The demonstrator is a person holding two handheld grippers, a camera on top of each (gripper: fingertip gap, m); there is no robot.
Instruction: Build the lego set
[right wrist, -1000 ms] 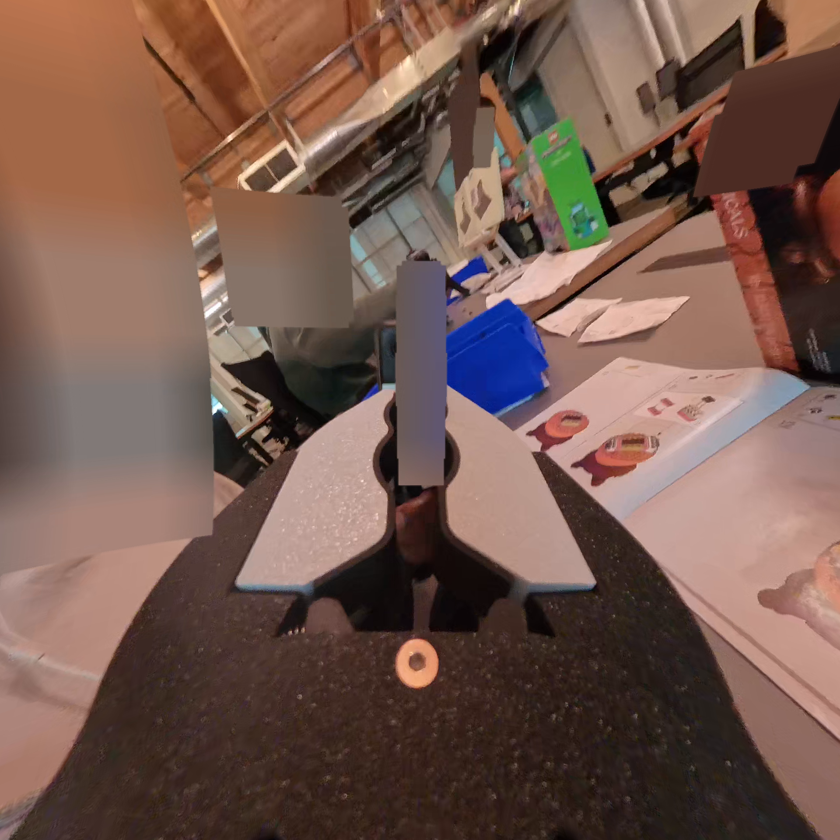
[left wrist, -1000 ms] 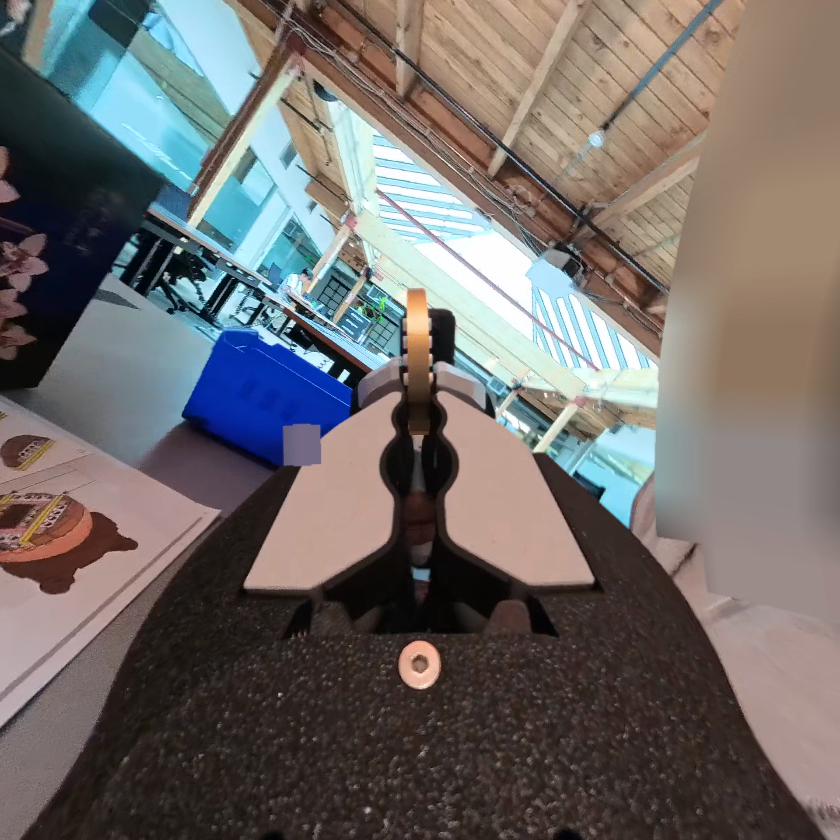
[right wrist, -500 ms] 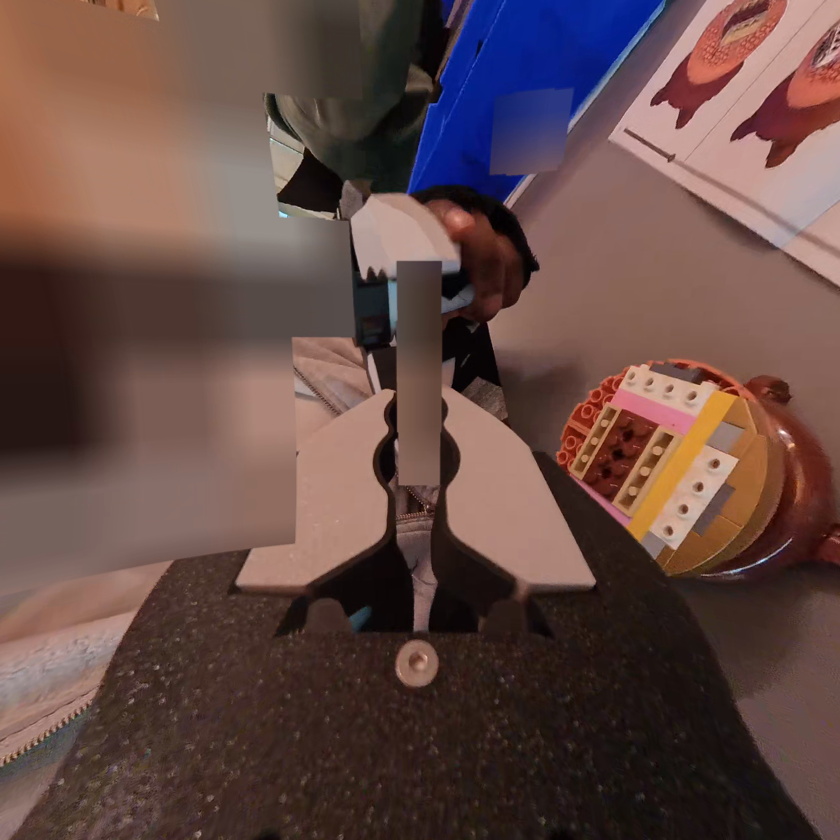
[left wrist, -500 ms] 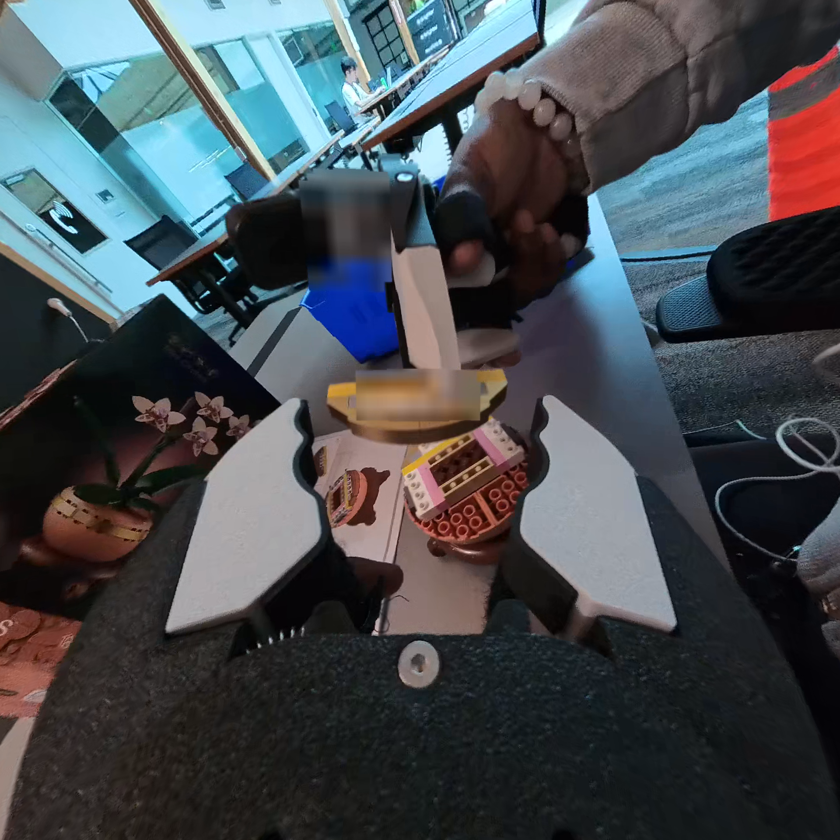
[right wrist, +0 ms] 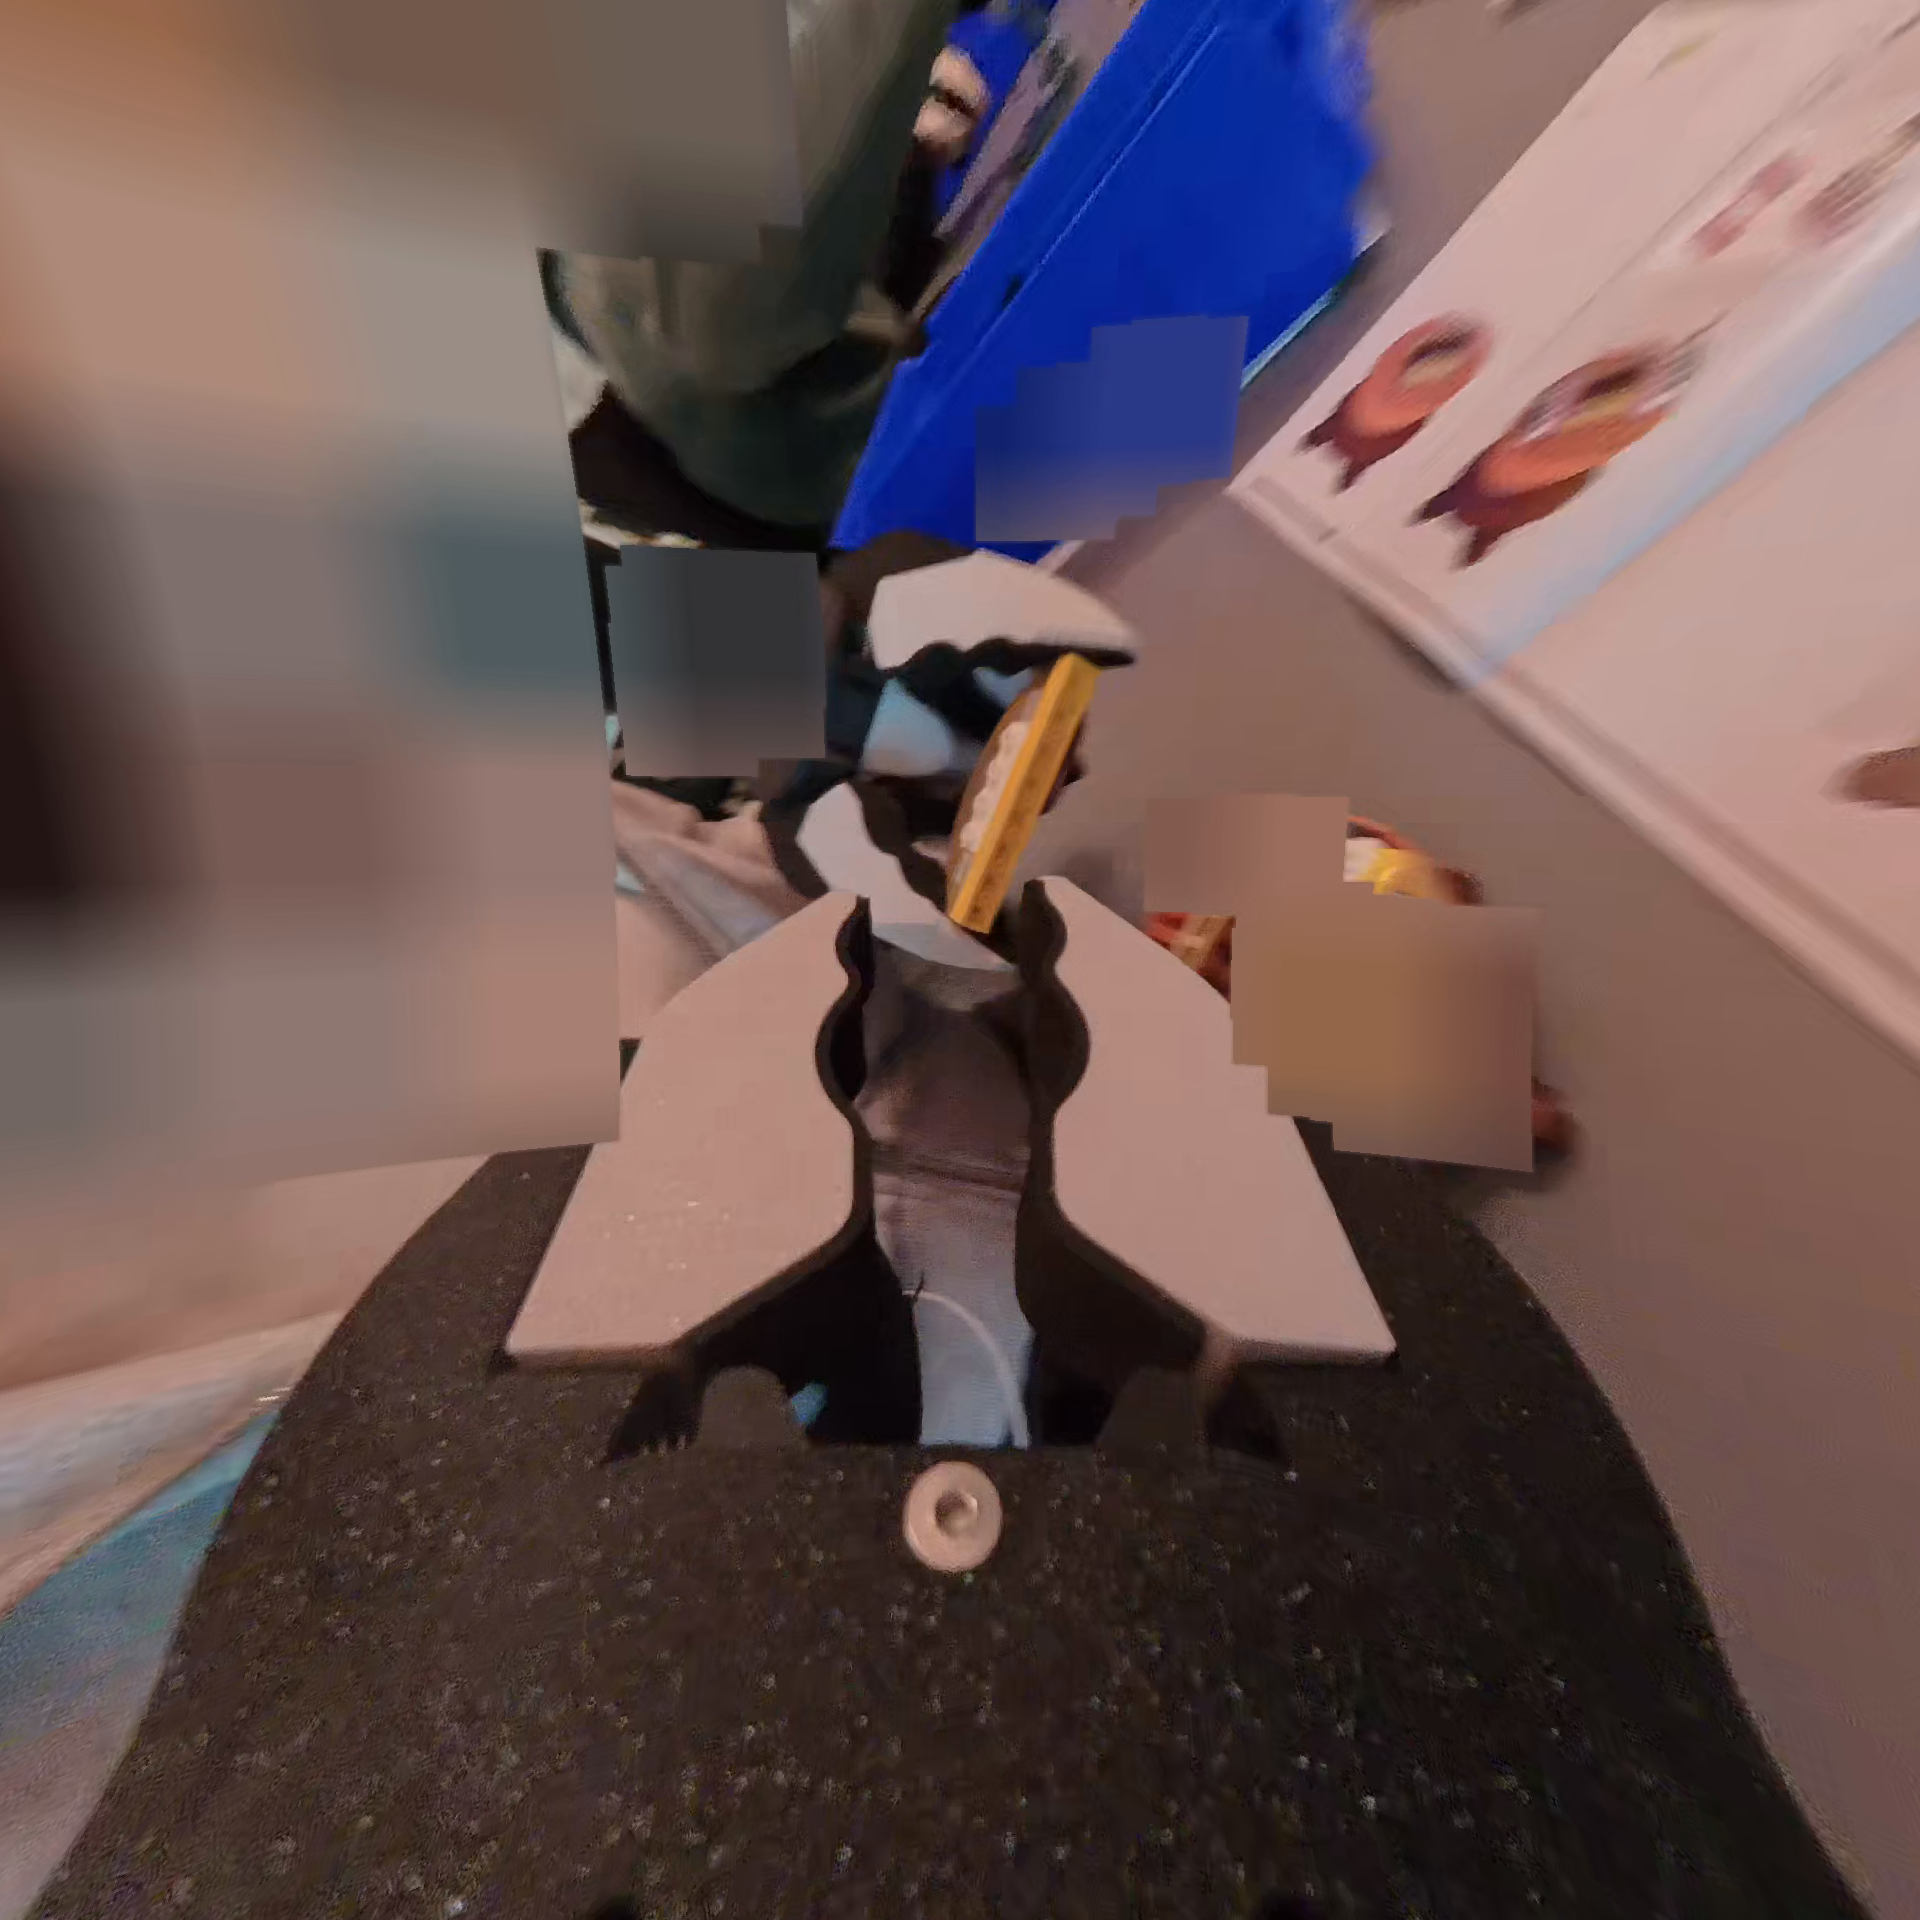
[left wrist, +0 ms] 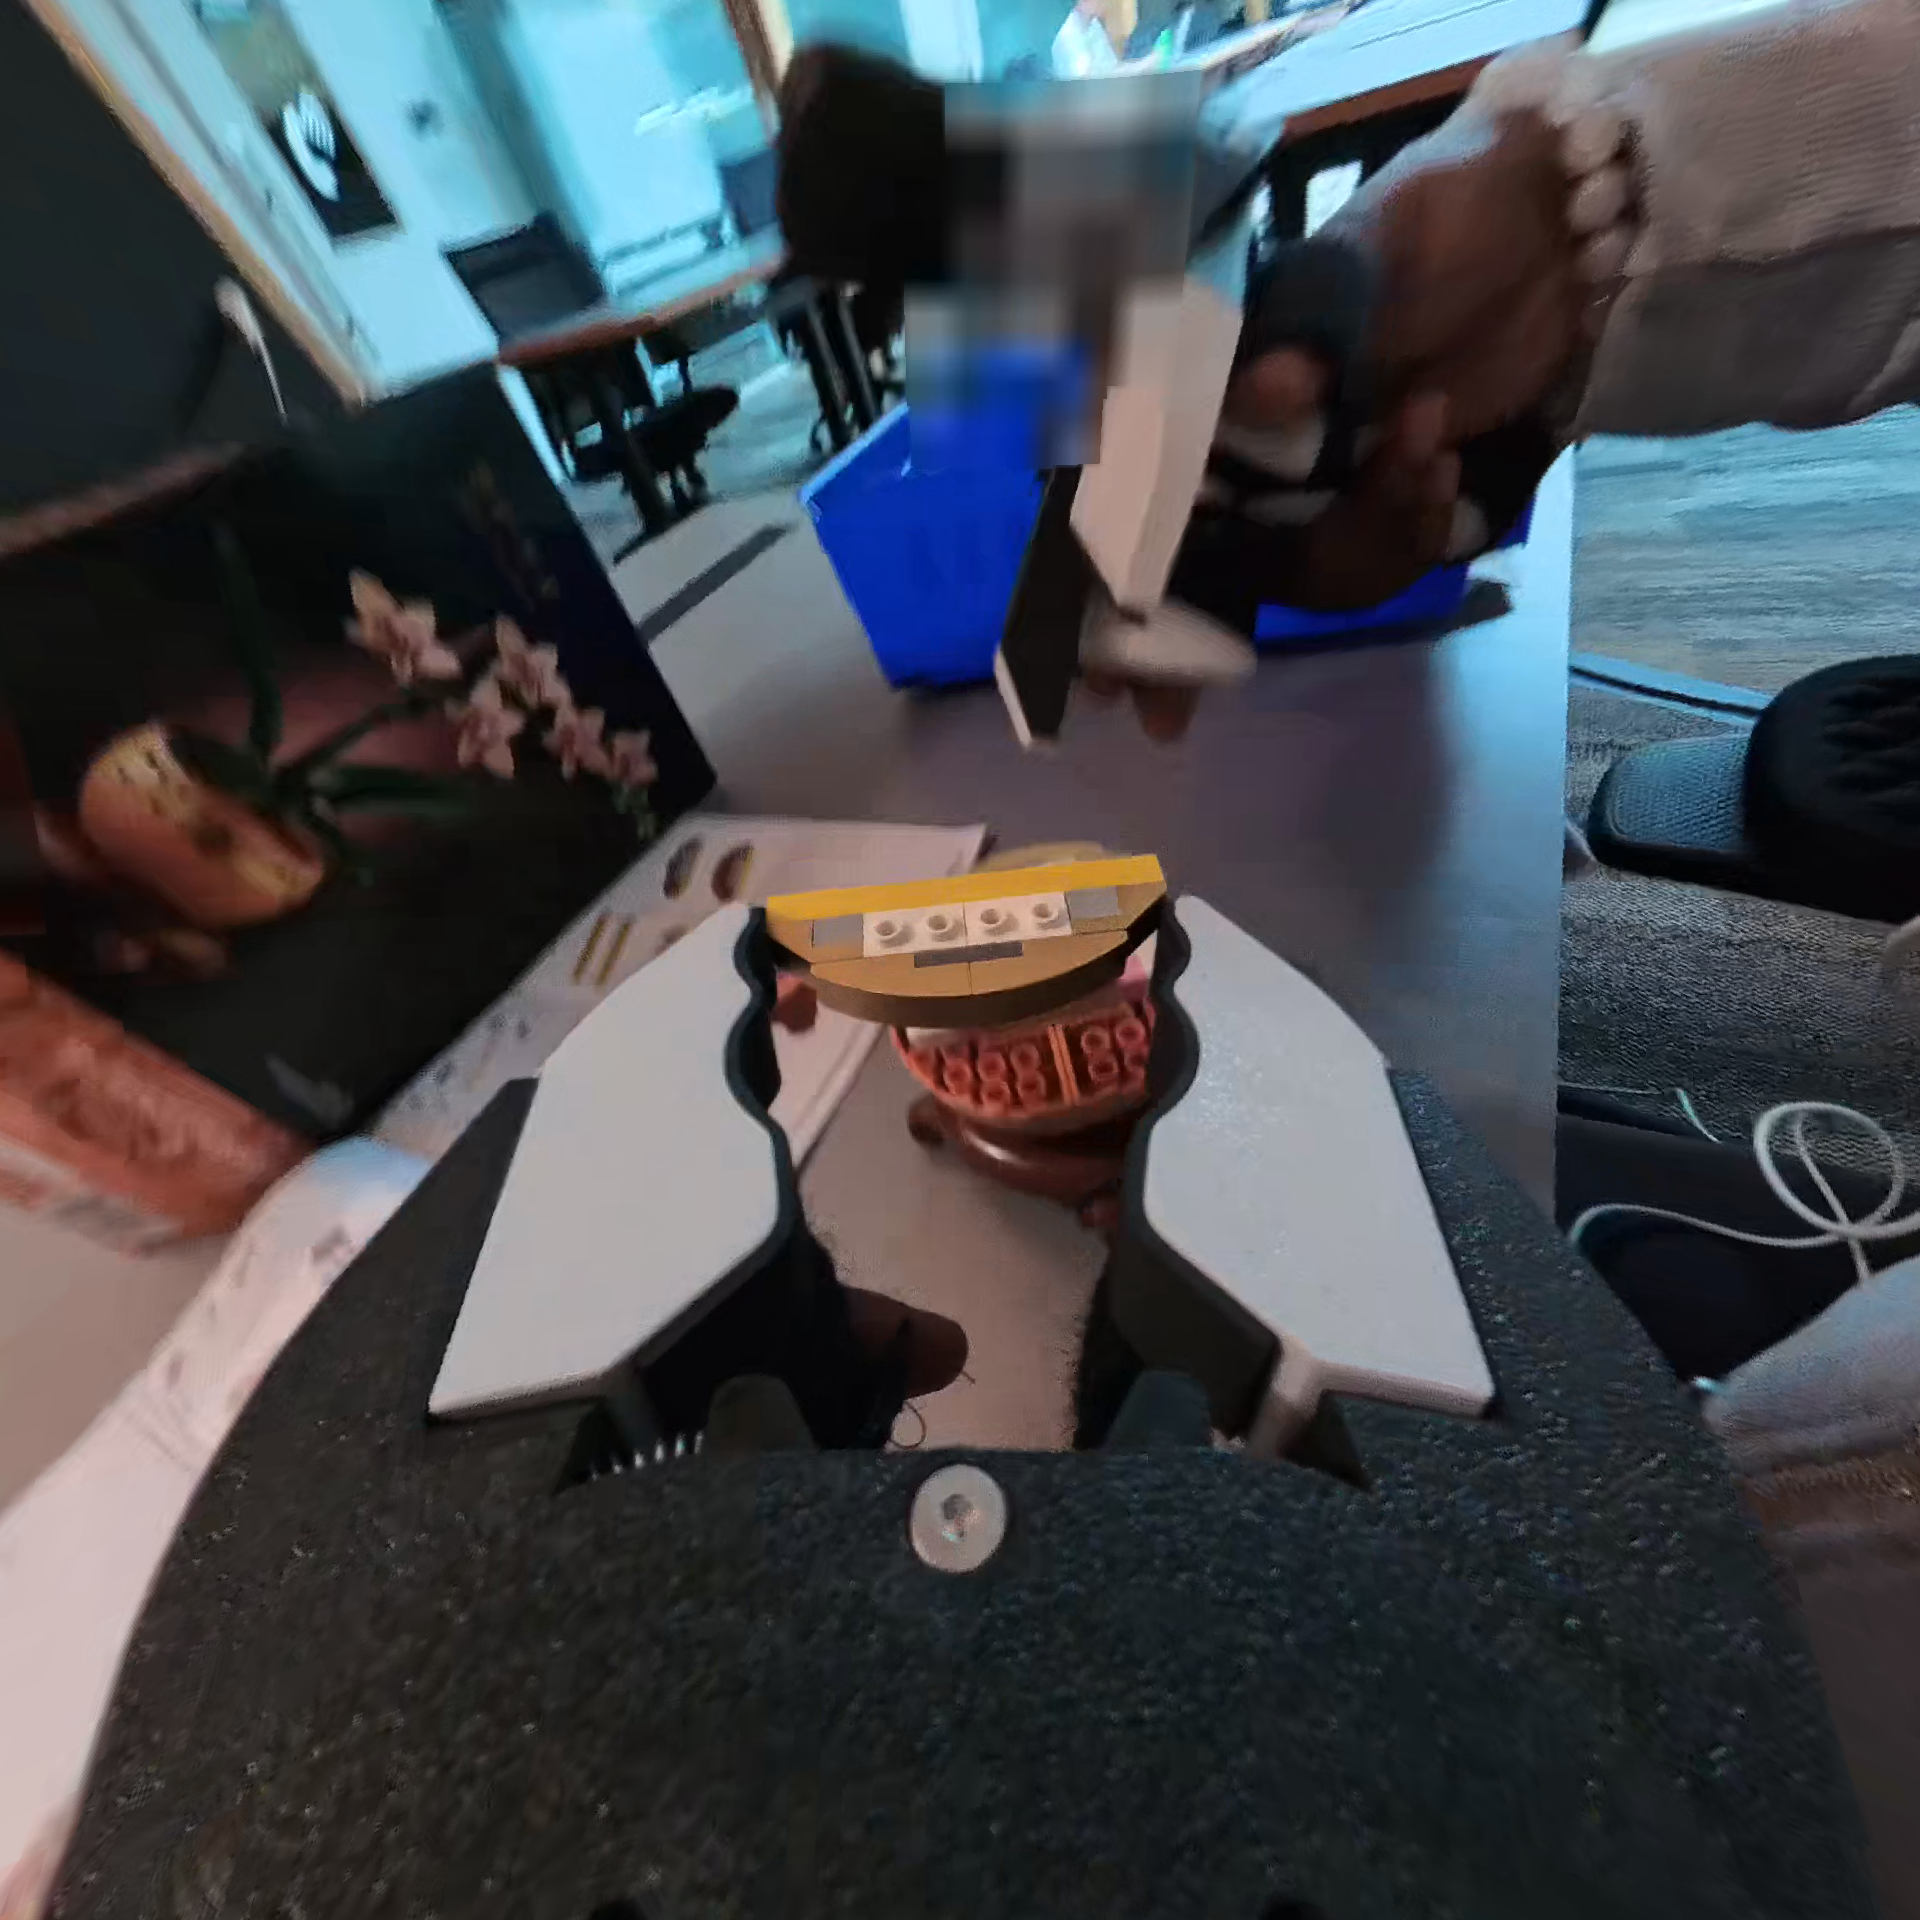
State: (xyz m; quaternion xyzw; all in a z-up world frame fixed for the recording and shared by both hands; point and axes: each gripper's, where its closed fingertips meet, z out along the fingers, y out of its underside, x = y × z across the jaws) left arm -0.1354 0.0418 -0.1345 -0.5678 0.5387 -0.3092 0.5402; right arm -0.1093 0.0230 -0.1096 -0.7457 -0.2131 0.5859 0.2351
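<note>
In the left wrist view my left gripper (left wrist: 961, 935) is shut on a yellow and tan half-disc lego piece (left wrist: 966, 966), one fingertip at each end. It holds the piece level just above the round reddish-brown lego pot (left wrist: 1023, 1070) on the grey table. My right gripper (left wrist: 1081, 665), held by a hand, hangs higher and farther back, clear of the piece. In the right wrist view my right gripper (right wrist: 945, 914) is open and empty. The half-disc piece (right wrist: 1023, 790) shows beyond it between the left gripper's fingers (right wrist: 987, 613). The pot (right wrist: 1403, 873) is mostly hidden.
A blue bin (left wrist: 935, 540) stands at the back and also shows in the right wrist view (right wrist: 1122, 239). A dark box with an orchid picture (left wrist: 312, 727) stands left. An instruction booklet (left wrist: 623, 935) lies left of the pot. The table edge and a black chair (left wrist: 1766, 769) are right. The grippers' ends are close to 5 centimeters from one another.
The left gripper has shut on the half-disc piece that the right gripper was holding. The right gripper has opened, let go and lifted up and back.
</note>
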